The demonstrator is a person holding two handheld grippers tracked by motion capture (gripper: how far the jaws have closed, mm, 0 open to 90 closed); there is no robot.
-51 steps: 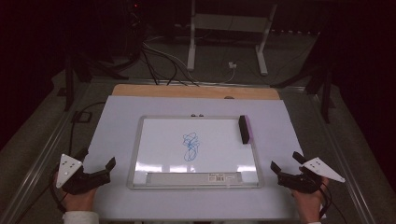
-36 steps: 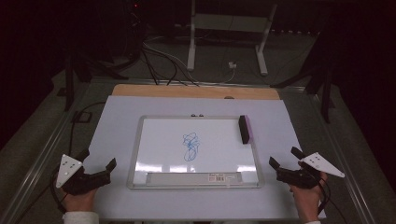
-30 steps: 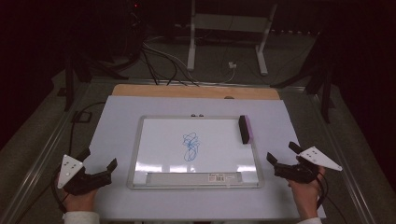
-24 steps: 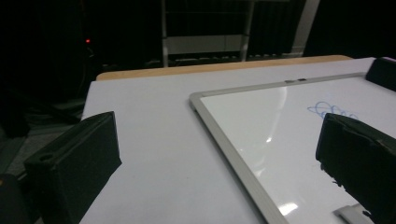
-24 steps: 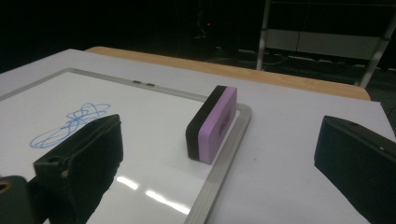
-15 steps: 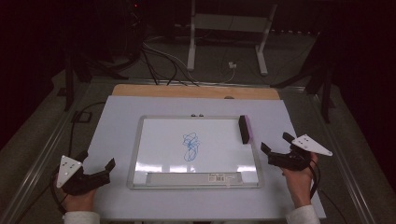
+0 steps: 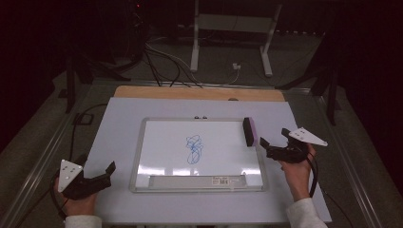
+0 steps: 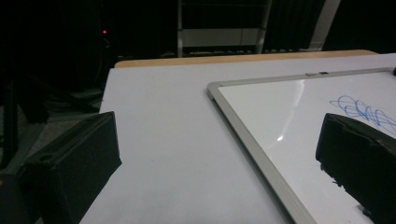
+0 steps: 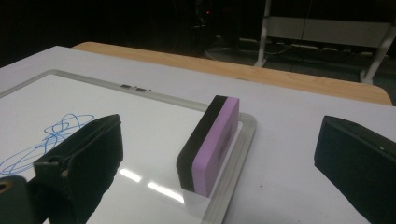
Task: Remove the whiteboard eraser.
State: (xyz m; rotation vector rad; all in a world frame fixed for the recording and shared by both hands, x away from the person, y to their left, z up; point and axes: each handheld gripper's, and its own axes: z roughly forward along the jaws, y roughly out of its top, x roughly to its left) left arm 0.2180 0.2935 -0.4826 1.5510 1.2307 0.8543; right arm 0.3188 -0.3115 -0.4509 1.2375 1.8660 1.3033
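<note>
A small whiteboard [image 7: 164,156] with a silver frame lies flat on the white table top [image 7: 119,123], and a blue scribble [image 7: 194,148] marks its middle. A purple and black eraser [image 7: 248,131] stands on its edge at the board's right rim; the right gripper view has the eraser [image 9: 209,143] straight ahead, between the jaws' lines but farther off. My right gripper [image 7: 274,140] hovers open just right of it, holding nothing. My left gripper [image 7: 99,174] rests open near the table's front left, left of the whiteboard [image 8: 299,140].
A wooden strip [image 7: 199,93] borders the table's far edge. Beyond it stand a metal stand [image 7: 228,28] and cables [image 7: 161,61] on the dark floor. A cable [image 7: 313,175] trails from the right gripper along the table's right side.
My right gripper has moved forward and left from the front right corner toward the eraser. The left gripper has stayed put.
</note>
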